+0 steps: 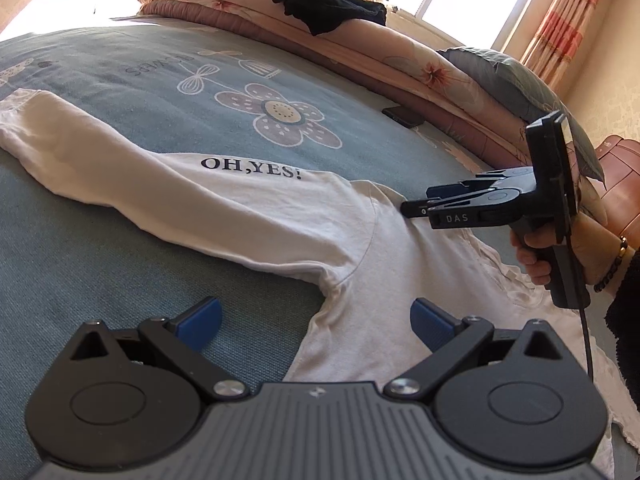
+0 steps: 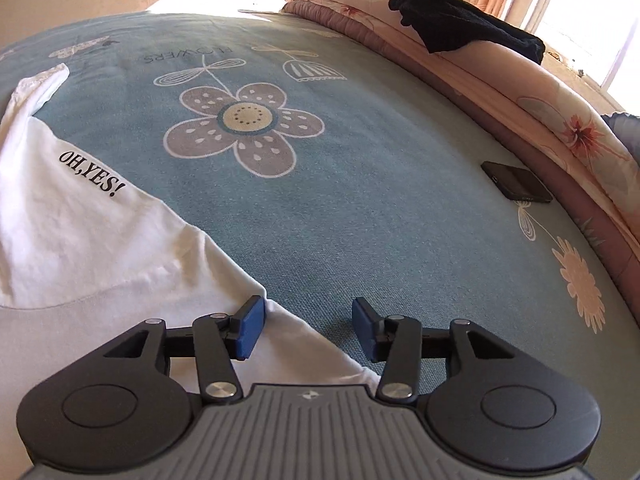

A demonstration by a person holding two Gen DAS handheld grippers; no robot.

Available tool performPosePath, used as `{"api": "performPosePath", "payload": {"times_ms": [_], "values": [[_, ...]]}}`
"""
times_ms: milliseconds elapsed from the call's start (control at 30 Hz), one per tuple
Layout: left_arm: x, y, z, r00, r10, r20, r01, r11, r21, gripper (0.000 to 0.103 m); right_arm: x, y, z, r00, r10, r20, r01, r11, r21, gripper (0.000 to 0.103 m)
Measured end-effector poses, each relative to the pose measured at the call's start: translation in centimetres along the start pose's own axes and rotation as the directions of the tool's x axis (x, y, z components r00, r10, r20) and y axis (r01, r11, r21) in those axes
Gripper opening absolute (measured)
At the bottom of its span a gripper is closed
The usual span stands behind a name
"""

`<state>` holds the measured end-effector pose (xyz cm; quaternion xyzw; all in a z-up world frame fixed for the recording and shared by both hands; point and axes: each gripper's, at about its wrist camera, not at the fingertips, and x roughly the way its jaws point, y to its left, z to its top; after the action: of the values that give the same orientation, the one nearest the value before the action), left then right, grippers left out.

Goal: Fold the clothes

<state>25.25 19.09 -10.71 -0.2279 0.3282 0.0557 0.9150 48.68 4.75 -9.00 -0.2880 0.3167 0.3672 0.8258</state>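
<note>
A white long-sleeved shirt (image 1: 280,216) printed "OH,YES!" lies flat on a blue flowered bed sheet (image 1: 120,264); it also shows in the right wrist view (image 2: 80,272). One sleeve stretches to the far left. My left gripper (image 1: 316,326) is open and empty, hovering over the armpit seam. My right gripper (image 2: 308,328) is open and empty, straddling the shirt's shoulder edge, left pad over cloth, right pad over sheet. It also shows in the left wrist view (image 1: 416,208), at the shirt's neckline.
A black phone (image 2: 516,186) lies on the sheet near folded pink quilts (image 2: 500,80) along the far edge. A black garment (image 2: 468,36) lies on the quilts. A grey pillow (image 1: 520,84) and curtained windows (image 1: 560,28) stand behind.
</note>
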Motion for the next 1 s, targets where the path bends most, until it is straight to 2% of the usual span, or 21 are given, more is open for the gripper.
{"api": "performPosePath", "payload": {"times_ms": [167,267,333,400,500,567,700,933,1000], "values": [[0.1,-0.2,-0.1,1.000,0.008,0.001,-0.008,1.000,0.012,0.100,-0.7,-1.6,-0.1,0.992,-0.124,0.017,0.121,0.988,0.100,0.055],[0.1,-0.2,-0.1,1.000,0.009,0.002,-0.009,1.000,0.015,0.100,-3.2,-2.4,-0.4,0.997,-0.063,0.049,0.052,0.978,0.204,0.055],[0.1,-0.2,-0.1,1.000,0.009,0.002,-0.009,1.000,0.014,0.100,-4.6,-2.6,-0.8,0.998,0.006,0.063,-0.022,0.965,0.263,0.056],[0.0,-0.3,-0.1,1.000,0.013,0.002,-0.013,1.000,0.014,0.100,-5.3,-2.4,-1.4,0.994,0.095,0.061,-0.110,0.941,0.319,0.062],[0.1,-0.4,-0.1,1.000,0.026,0.001,-0.026,0.999,0.024,0.100,-4.9,-1.7,-1.9,0.991,0.130,0.026,-0.131,0.924,0.359,0.067],[0.2,-0.5,-0.1,0.999,0.040,0.003,-0.040,0.999,0.033,0.100,-4.6,-0.8,-1.9,0.993,0.114,0.005,-0.108,0.931,0.348,0.067],[0.1,-0.7,-0.1,0.996,0.088,0.016,-0.089,0.995,0.046,0.100,-5.2,1.1,-0.5,0.990,0.139,0.029,-0.141,0.938,0.317,0.067],[-0.3,0.4,0.3,0.977,0.211,0.038,-0.211,0.977,0.009,0.100,-7.2,6.5,4.3,0.976,0.193,0.105,-0.205,0.971,0.125,0.063],[-0.7,1.1,0.6,0.967,0.250,0.055,-0.249,0.968,-0.027,0.100,-7.7,8.2,5.5,0.966,0.229,0.117,-0.238,0.969,0.065,0.052]]}}
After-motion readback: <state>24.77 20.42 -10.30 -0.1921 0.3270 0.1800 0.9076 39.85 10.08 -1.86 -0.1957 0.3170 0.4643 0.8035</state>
